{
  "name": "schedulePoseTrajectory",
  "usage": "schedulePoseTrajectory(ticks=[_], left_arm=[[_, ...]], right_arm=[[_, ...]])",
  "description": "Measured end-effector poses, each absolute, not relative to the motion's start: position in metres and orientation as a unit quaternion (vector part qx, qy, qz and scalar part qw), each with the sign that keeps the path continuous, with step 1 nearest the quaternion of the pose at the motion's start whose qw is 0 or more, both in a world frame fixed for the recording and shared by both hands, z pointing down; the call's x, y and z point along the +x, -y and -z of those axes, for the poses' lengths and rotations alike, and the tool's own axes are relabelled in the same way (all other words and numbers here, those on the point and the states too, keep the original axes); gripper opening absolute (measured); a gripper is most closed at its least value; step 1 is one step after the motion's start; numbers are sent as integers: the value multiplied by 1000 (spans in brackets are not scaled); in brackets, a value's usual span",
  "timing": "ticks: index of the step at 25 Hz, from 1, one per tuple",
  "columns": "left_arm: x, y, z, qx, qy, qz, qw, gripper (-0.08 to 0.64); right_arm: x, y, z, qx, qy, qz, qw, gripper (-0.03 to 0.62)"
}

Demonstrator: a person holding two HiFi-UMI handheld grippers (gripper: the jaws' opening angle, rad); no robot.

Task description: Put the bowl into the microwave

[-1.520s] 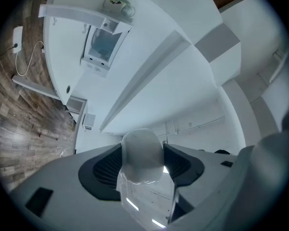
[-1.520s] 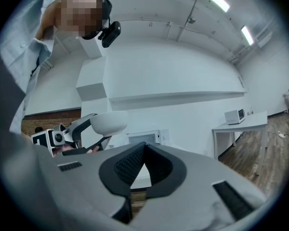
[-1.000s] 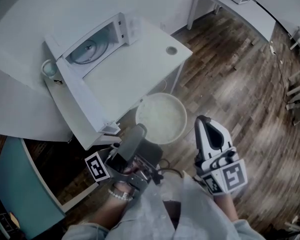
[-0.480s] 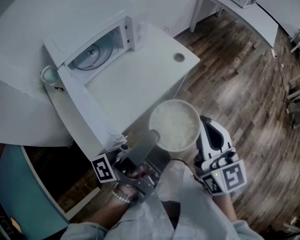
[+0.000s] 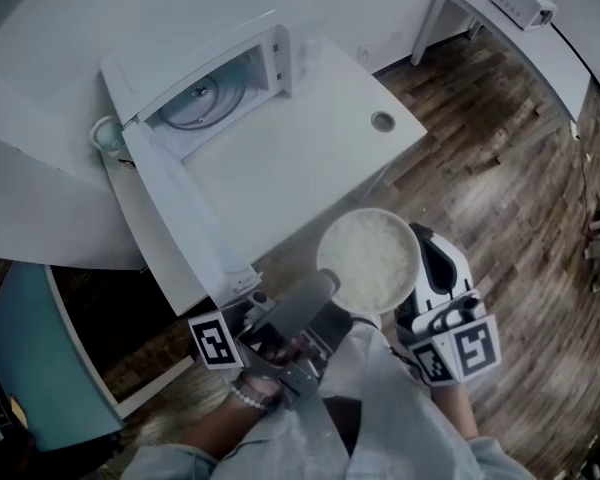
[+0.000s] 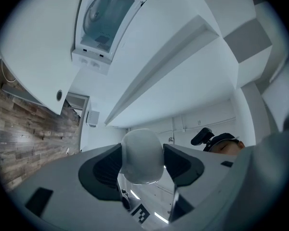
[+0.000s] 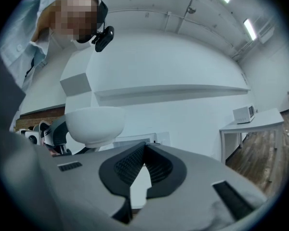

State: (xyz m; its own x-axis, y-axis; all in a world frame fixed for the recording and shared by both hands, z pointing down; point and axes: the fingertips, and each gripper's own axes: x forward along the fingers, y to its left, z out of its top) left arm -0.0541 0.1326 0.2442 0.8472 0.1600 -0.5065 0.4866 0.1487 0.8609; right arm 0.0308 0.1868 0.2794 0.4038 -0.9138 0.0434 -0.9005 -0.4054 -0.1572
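The left tongs (image 5: pixel 318 290) pinched the bowl (image 5: pixel 368 258) at its edge. The right tongs (image 5: pixel 432 253) rode just beside it, jaws pressed together on nothing. Within the last second the bowl had swung across toward the right tongs, and it hung just off the near edge of the table (image 5: pixel 310 158). The microwave (image 5: pixel 205 88) stood well apart with its door (image 5: pixel 180 218) open, so the carry looked barely half done.

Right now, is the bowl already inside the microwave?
No, the left gripper holds the bowl in the air, well short of the open microwave.
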Motion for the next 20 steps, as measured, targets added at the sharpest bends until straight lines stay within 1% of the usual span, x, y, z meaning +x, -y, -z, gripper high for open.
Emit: schedulePoseTrajectory(ticks=[9, 20], left_arm=[[-16, -118, -244, 663, -165, 203, 701, 268], [26, -108, -237, 689, -76, 311, 650, 268]], right_arm=[[91, -146, -284, -755, -650, 84, 39, 3], [145, -130, -284, -669, -737, 85, 29, 3]])
